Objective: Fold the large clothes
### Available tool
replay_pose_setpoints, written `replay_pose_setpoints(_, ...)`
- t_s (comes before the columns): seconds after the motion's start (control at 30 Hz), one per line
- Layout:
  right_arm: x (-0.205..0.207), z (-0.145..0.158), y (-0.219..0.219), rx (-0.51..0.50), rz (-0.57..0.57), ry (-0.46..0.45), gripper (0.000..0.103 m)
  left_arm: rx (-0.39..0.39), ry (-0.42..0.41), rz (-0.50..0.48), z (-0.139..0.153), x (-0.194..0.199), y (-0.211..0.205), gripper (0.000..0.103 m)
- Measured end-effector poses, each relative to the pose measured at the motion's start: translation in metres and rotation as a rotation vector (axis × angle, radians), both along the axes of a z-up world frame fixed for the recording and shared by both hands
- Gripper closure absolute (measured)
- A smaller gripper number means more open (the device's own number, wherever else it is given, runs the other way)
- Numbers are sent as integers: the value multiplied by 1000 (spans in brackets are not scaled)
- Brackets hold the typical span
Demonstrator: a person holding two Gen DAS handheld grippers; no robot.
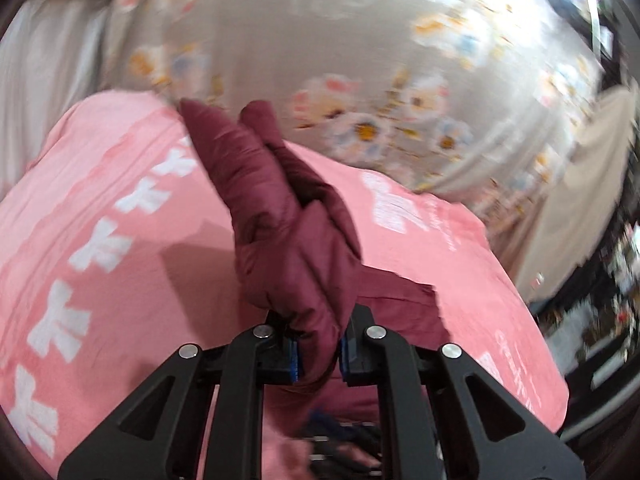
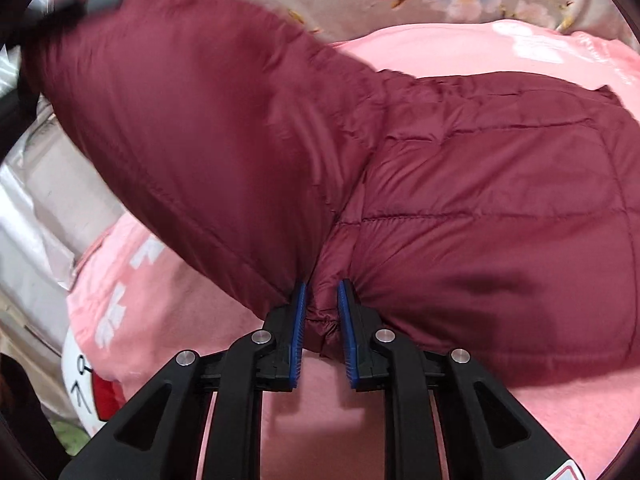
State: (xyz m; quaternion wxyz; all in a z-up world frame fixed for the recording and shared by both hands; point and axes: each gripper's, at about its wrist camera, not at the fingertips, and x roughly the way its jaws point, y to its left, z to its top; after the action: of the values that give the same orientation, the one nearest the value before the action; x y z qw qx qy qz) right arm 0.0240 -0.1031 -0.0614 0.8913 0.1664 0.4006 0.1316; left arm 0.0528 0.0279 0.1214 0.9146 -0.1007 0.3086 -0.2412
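Note:
A maroon quilted puffer jacket [image 2: 480, 200] lies on a pink blanket [image 2: 500, 420]. My right gripper [image 2: 322, 320] is shut on a bunched seam of the jacket where a sleeve [image 2: 192, 112] joins the body; the sleeve rises up and to the left, blurred. My left gripper [image 1: 318, 354] is shut on a raised fold of the same jacket [image 1: 288, 232], which stands up above the pink blanket [image 1: 100, 200]. The far end of the sleeve is partly hidden by a dark blurred object at the top left of the right wrist view.
The pink blanket with white prints covers a bed with a grey floral sheet [image 1: 320, 40]. A white and red plush item [image 2: 86, 380] lies at the blanket's left edge. A beige cloth [image 1: 580, 200] and dark cluttered furniture [image 1: 612, 280] stand at the right.

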Motion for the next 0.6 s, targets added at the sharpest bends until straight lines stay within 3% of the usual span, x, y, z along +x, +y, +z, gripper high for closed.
replay_pose_setpoints(0.17,-31,19,-46,148,-57,4,88,63,-48,-134,7,-6,-69,91)
replay_pose_setpoints(0.33,-78,39,-118,43,-251,17,88,113,11,-248,-19,-4,-136,91)
replay_pose_setpoints(0.5,-110,45,-169,-16,-408,45,86,201,145,-333,-74,-1,-204,91)
replay_pose_setpoints(0.6,-118,47,-188,-18,-453,48,85,254,187,-335,-104,-3,-228,91)
